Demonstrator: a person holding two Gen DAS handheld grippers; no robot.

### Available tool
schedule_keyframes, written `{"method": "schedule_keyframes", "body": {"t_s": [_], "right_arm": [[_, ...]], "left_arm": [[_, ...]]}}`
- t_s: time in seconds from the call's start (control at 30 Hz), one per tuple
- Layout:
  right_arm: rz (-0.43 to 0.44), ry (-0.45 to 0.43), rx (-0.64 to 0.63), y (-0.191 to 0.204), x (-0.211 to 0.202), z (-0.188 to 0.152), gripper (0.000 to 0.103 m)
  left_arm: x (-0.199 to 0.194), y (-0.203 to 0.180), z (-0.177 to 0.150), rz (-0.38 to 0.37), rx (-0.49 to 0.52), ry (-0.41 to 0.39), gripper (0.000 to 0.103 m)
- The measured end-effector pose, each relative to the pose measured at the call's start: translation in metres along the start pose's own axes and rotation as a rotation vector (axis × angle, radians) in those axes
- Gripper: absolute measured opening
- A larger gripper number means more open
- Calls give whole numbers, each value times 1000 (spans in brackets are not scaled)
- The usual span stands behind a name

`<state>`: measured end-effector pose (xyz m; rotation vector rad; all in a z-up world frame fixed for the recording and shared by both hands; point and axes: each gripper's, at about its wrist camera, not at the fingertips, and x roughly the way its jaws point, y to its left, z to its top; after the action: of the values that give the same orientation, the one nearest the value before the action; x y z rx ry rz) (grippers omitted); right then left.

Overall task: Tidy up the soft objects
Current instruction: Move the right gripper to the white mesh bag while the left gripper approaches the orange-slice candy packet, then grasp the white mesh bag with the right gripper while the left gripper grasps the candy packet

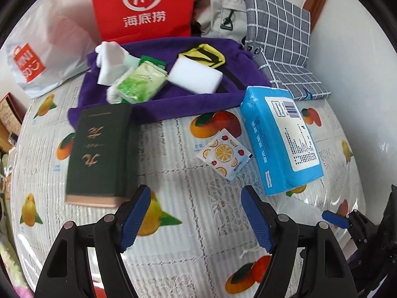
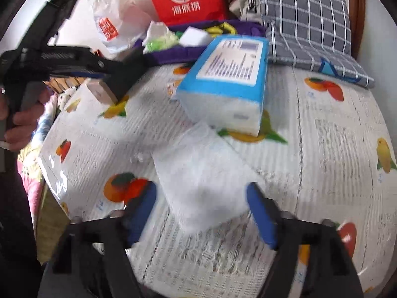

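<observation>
1. Across the far side of your left view, from ten to one o'clock, the purple fabric bin [image 1: 158, 109] already holds a white sponge block [image 1: 194, 75], a green packet [image 1: 140, 83], a second white piece [image 1: 109, 64] and a yellow-and-black item [image 1: 203, 54]; by my reading, that part of the sorting is done.
2. Left of centre, at nine o'clock, a dark green book [image 1: 99, 154] lies on the fruit-print tablecloth [image 1: 186, 223] outside the bin. It carries gold characters I cannot read with confidence, and it looks hard, so it probably stays out.
3. At centre, a small sachet printed with citrus slices [image 1: 224, 154] lies loose on the cloth, apart from the bin.
4. At three o'clock, the blue tissue pack [image 1: 280, 139] lies just beside the bin, its white label bearing a barcode and print too small to read.
5. Your left gripper [image 1: 196, 216] is spread wide and holds nothing.
6. In your right view, the right gripper [image 2: 201, 213] is also spread; a clear plastic pouch [image 2: 198, 171] lies between and ahead of its fingers, not pinched.
7. Sachet, tissue pack and pouch seem to be left.
8. Behind, the red bag [image 1: 141, 5] reads "Hi" above Chinese characters; the white bag [image 1: 37, 59] shows a red "MINISO" logo.
</observation>
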<state>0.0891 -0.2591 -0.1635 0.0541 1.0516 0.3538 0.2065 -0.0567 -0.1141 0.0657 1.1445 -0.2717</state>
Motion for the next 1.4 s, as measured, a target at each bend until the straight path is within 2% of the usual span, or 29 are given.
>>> {"method": "schedule_keyframes", "body": {"t_s": [0.2,0.37,0.6,0.67,0.73,0.9,1.03,1.23,1.3,1.37,1.4], "right_arm": [[27,31,-18,1,27,9,78],[7,23,-117,13,40,10,90],[-79,-3,-246,8,41,-3,88],[-79,-2,-246,-1,37,-3,85],[-77,-7,-242,-6,34,-3,74],[-78,-28,-227,-18,29,-2,56],[-75,-45,-209,-26,26,-1,42],[-72,-56,-195,-32,27,2,29],[-70,-61,-192,-33,27,3,26],[-69,-65,-185,-33,28,3,24],[-70,-67,-183,-34,28,4,22]], "left_arm": [[21,-12,10,4,46,30,74],[38,-22,15,9,100,52,74],[59,-36,22,18,179,82,74],[64,-40,24,22,199,89,74],[69,-44,26,24,218,94,74],[88,-52,30,34,251,120,74],[96,-54,33,13,255,127,74],[99,-53,35,8,288,111,76],[100,-55,36,4,299,103,73],[100,-57,35,-15,319,92,61],[99,-61,35,-21,331,87,58]]}}
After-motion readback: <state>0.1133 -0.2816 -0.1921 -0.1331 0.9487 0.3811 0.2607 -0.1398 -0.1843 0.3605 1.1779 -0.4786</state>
